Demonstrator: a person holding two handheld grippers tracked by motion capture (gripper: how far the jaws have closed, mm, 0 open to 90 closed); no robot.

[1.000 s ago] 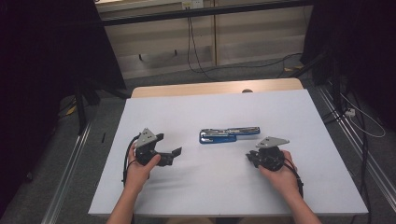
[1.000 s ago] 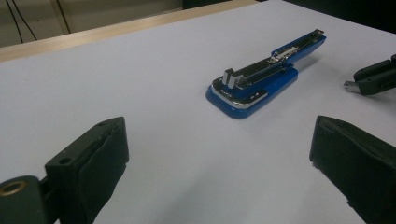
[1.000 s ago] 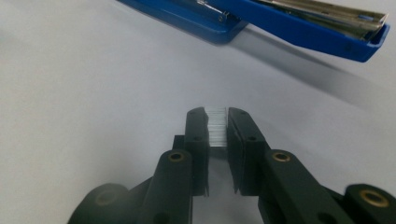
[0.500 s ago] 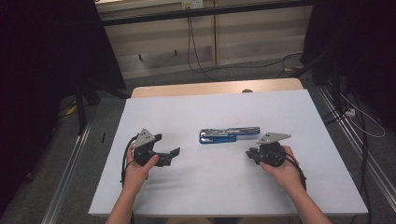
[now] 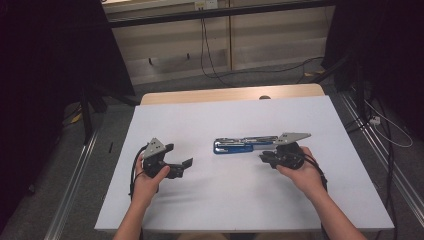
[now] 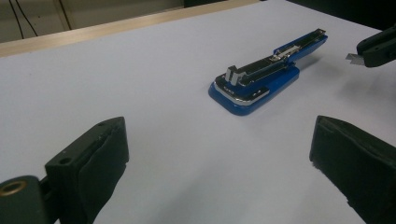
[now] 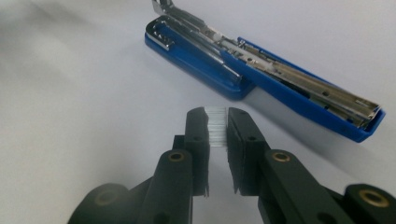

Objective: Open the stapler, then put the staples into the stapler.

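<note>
Against the frame half a second earlier, the white table (image 5: 225,200) and blue stapler (image 5: 240,145) had not moved; the right gripper (image 5: 264,159) had edged slightly toward 12 o'clock, nearer the stapler's right end. The left gripper (image 5: 186,167) was unchanged, at 9 o'clock of the stapler and well apart from it.

The right gripper view showed a strip of staples (image 7: 216,126) pinched between that gripper's jaws, too small to see from above. The left gripper view showed its own jaws spread wide on nothing.

The stapler lay opened flat at table centre, long axis 9 to 3 o'clock.
</note>
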